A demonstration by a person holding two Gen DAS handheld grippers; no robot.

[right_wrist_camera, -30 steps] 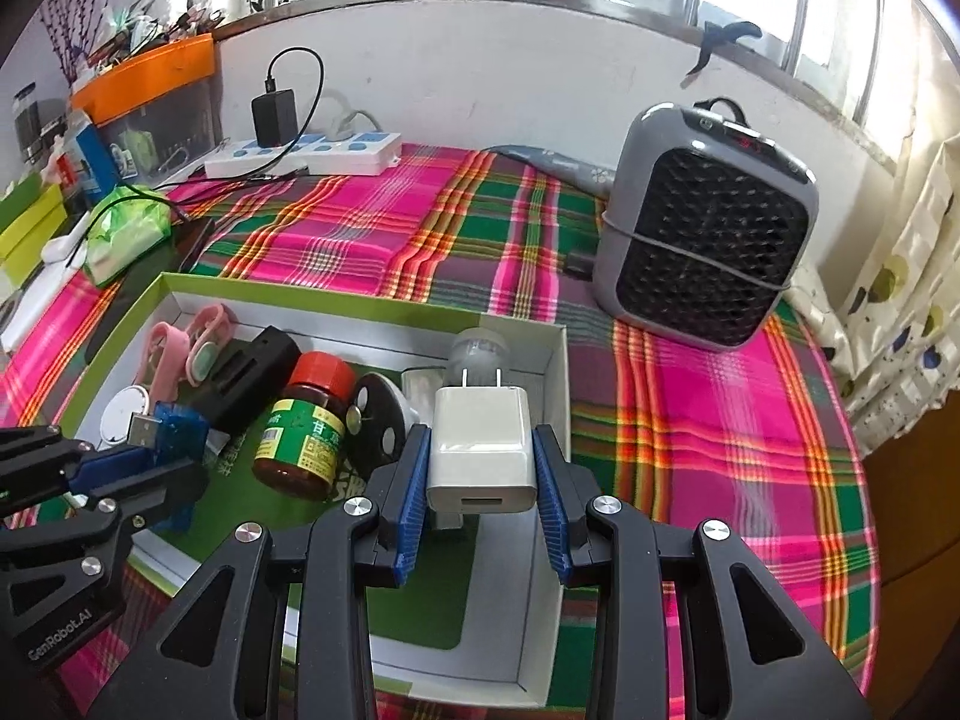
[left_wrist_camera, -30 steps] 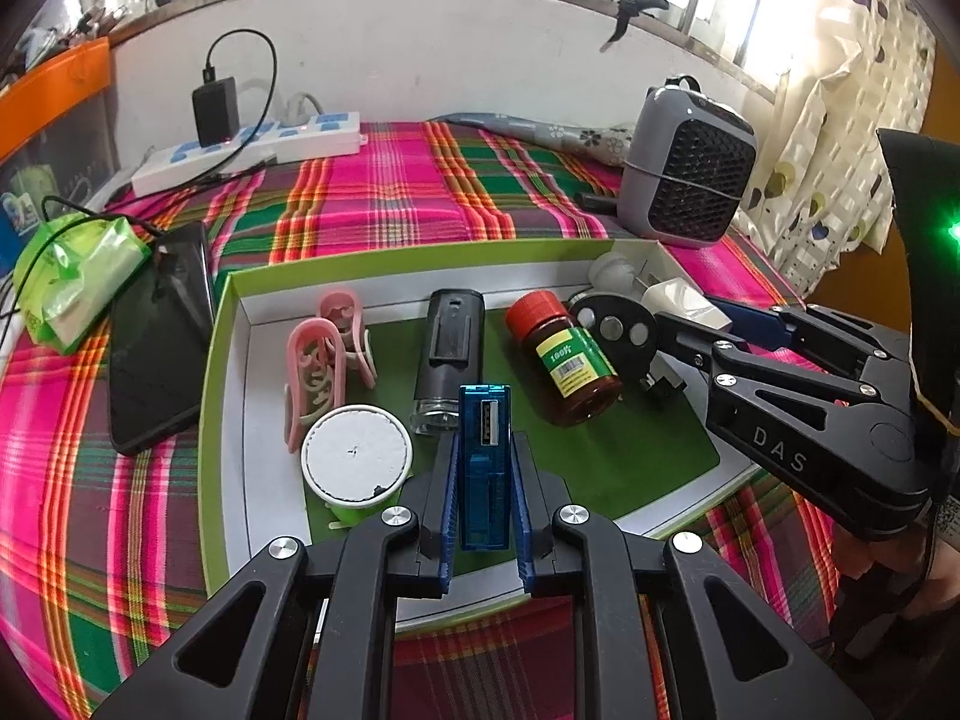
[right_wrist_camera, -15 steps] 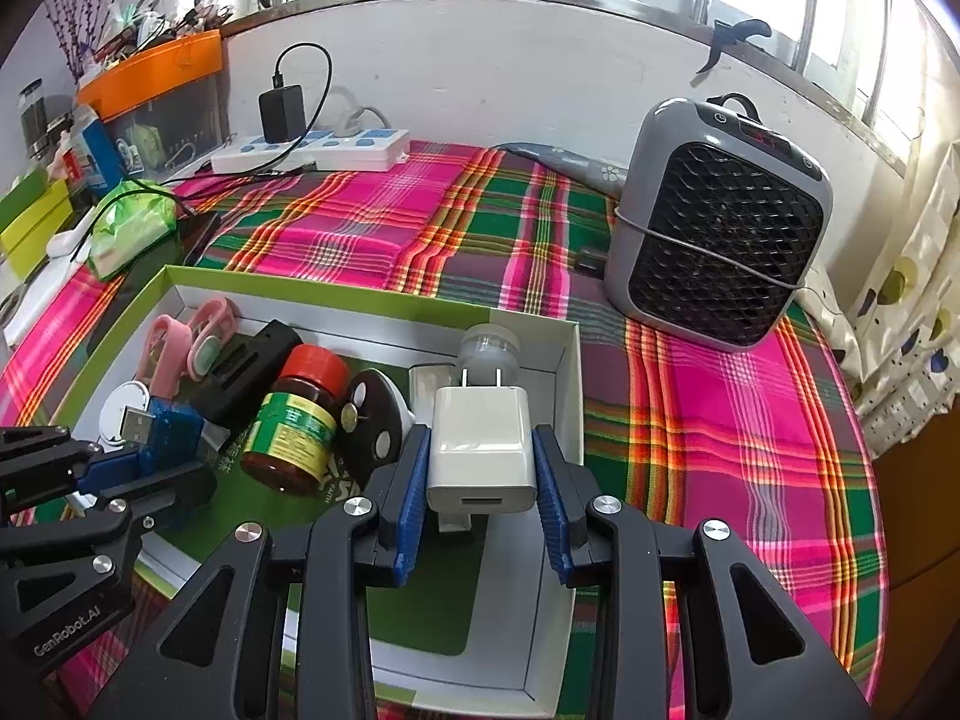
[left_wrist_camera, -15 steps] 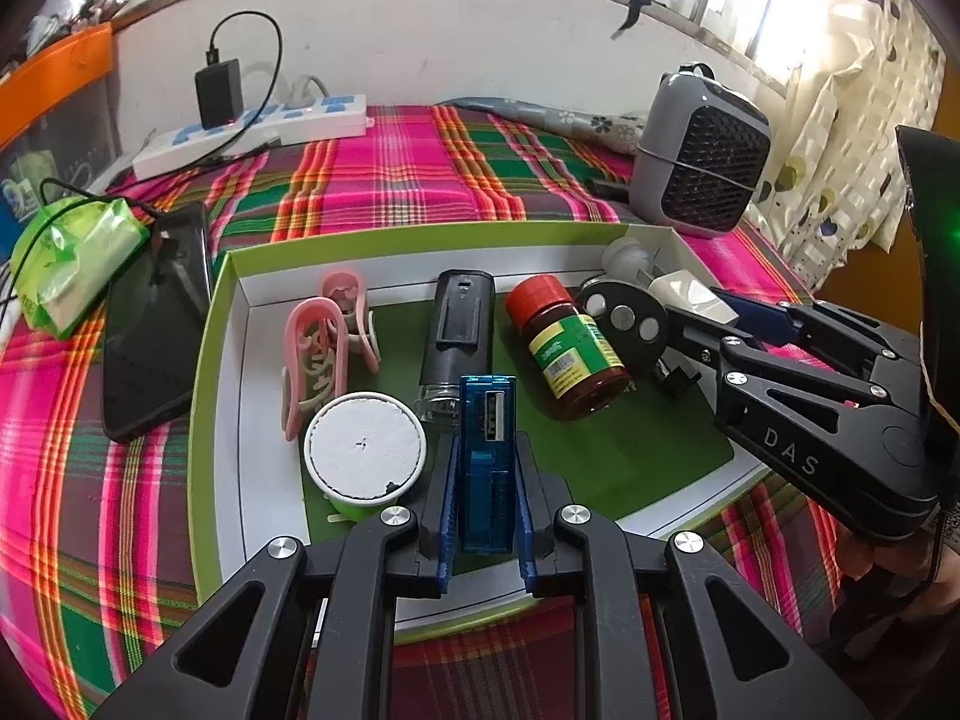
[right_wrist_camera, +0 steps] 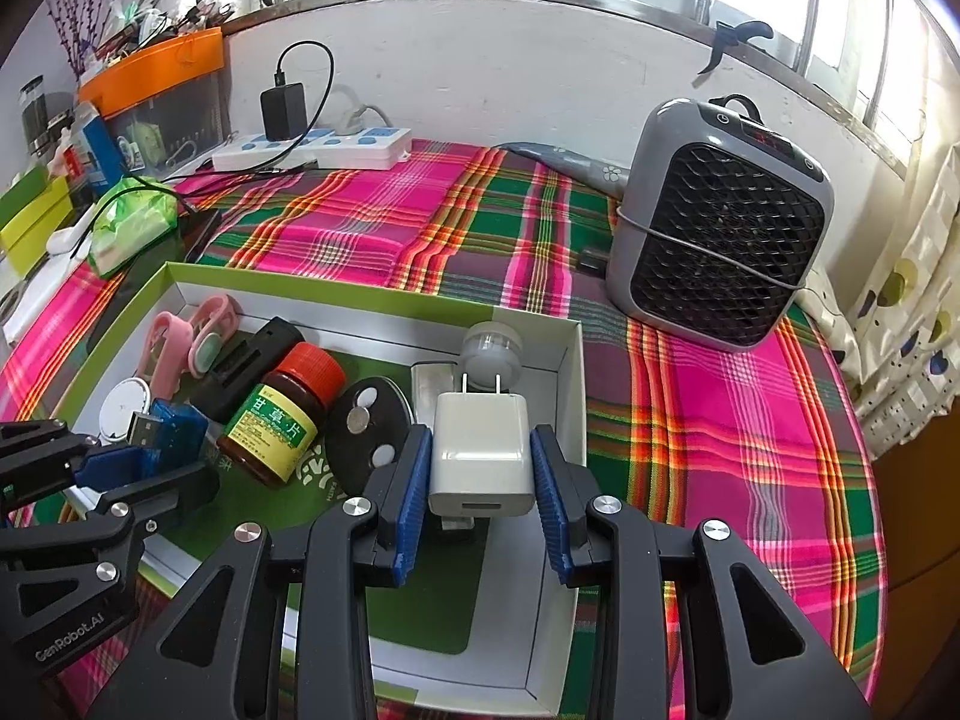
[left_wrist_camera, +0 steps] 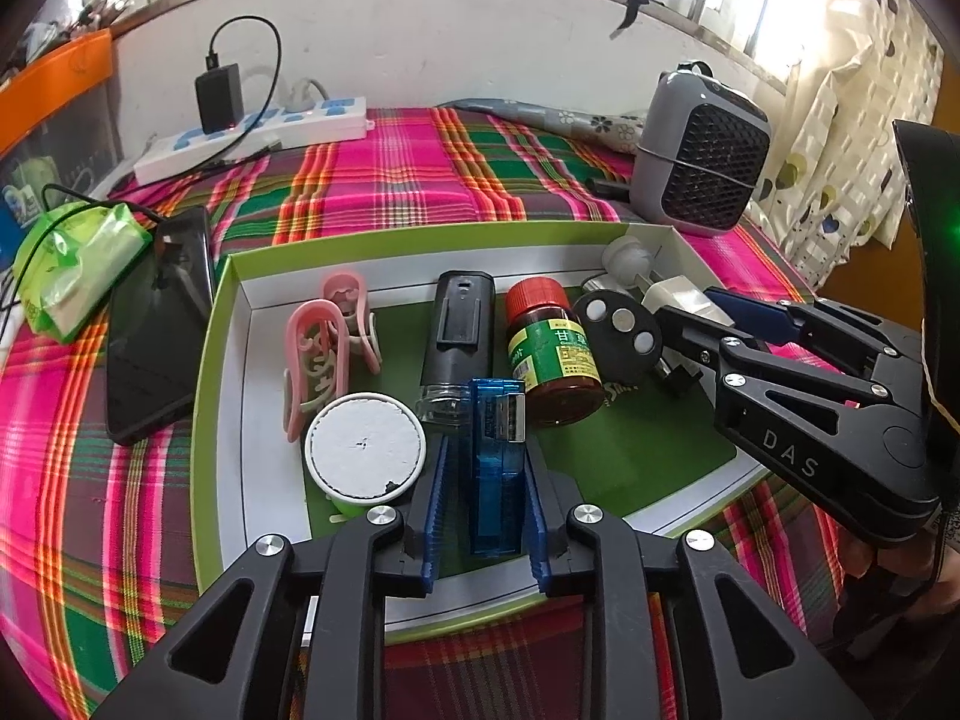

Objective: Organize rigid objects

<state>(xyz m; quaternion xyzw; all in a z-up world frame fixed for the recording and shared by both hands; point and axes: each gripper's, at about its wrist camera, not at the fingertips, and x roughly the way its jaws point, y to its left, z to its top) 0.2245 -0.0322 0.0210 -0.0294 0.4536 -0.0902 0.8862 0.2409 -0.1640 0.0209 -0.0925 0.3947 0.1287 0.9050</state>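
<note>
Left tongs (left_wrist_camera: pixel 480 474) apart around blue USB stick (left_wrist_camera: pixel 495 468), lower centre, over green box (left_wrist_camera: pixel 210 360). Right tongs (right_wrist_camera: pixel 480 480) apart beside white charger (right_wrist_camera: pixel 482 450) — small, stiff, light, smooth plastic. Best gripped across flat sides — likely slippery.

Blue USB reader (left_wrist_camera: pixel 495 468) lying in green-rimmed box (left_wrist_camera: pixel 207 360); white charger (right_wrist_camera: pixel 483 450) prongs-fwd at box R end.

Bottle (left_wrist_camera: pixel 551 354) in tray (left_wrist_camera: pixel 207 360) between torch (left_wrist_camera: pixel 459 336) and disc (left_wrist_camera: pixel 618 330), phone (left_wrist_camera: pixel 153 330) left of tray.
</note>
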